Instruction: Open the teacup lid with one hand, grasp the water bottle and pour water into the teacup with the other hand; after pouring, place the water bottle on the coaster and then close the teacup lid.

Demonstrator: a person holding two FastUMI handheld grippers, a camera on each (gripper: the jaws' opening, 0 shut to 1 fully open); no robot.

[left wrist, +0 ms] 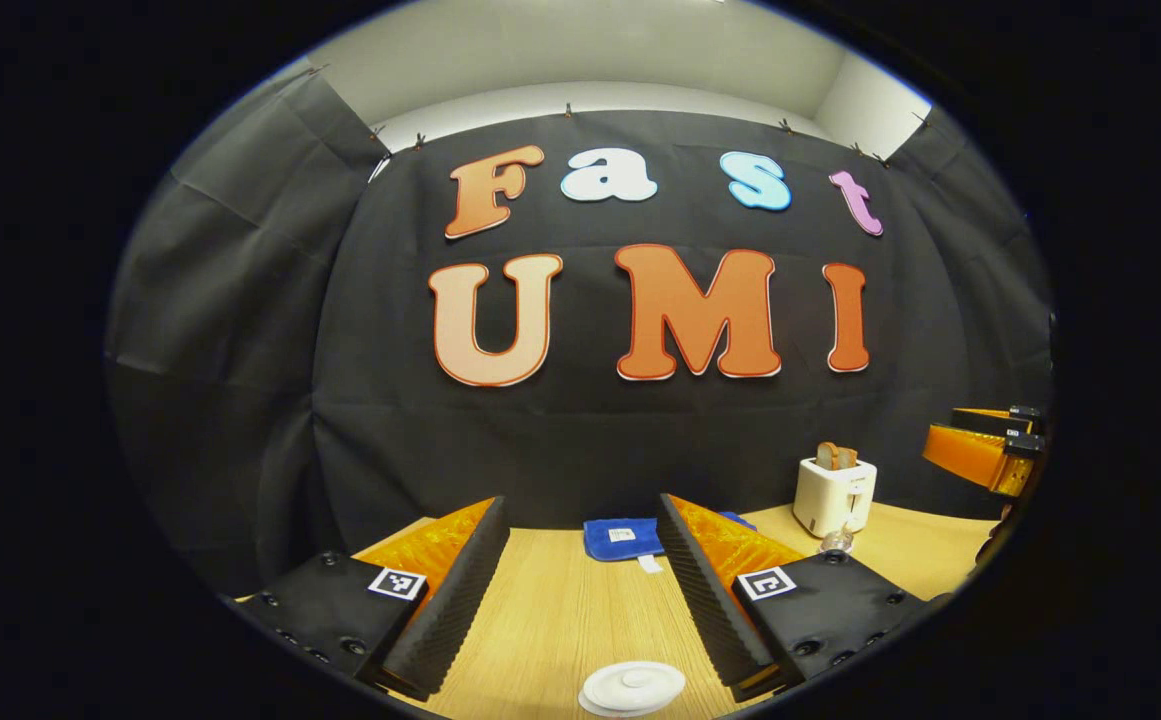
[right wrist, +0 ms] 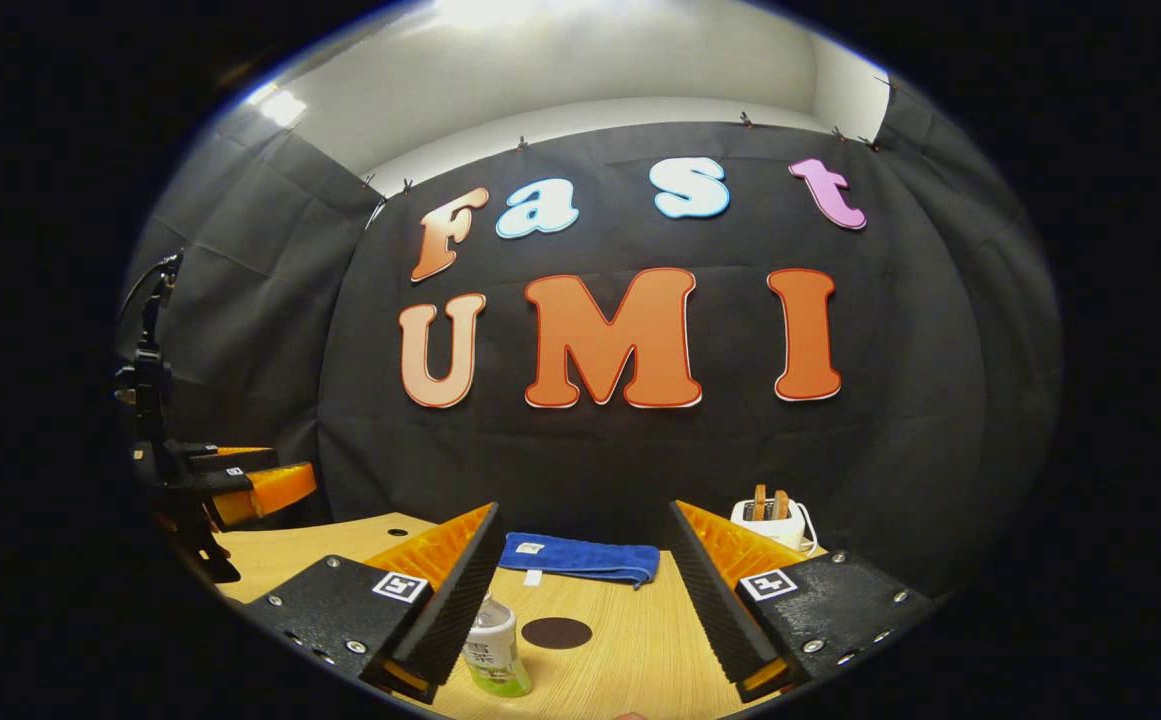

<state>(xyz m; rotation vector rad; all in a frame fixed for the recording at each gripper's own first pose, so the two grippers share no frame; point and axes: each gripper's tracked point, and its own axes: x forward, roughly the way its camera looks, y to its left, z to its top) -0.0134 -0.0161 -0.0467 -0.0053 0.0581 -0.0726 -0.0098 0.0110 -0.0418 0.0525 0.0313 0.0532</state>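
Counter (left wrist: 560, 610) of pale wood. Left gripper view: left gripper (left wrist: 580, 560), fingers wide apart and empty, above the white teacup lid (left wrist: 633, 687); blue towel (left wrist: 622, 537) and white toaster (left wrist: 834, 494) behind. Right gripper view: right gripper (right wrist: 585, 570), fingers wide apart, holding nothing; water bottle (right wrist: 493, 648) just beside its left finger, dark round coaster (right wrist: 556, 632) near the bottle.

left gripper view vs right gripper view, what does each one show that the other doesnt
Left gripper view alone: the white teacup lid on the table between the open left claw, and a small clear object by the toaster.

Right gripper view alone: the water bottle beside the inner face of one finger of the open right claw, and the dark round coaster.

Both: the wooden table, blue cloth, white toaster.
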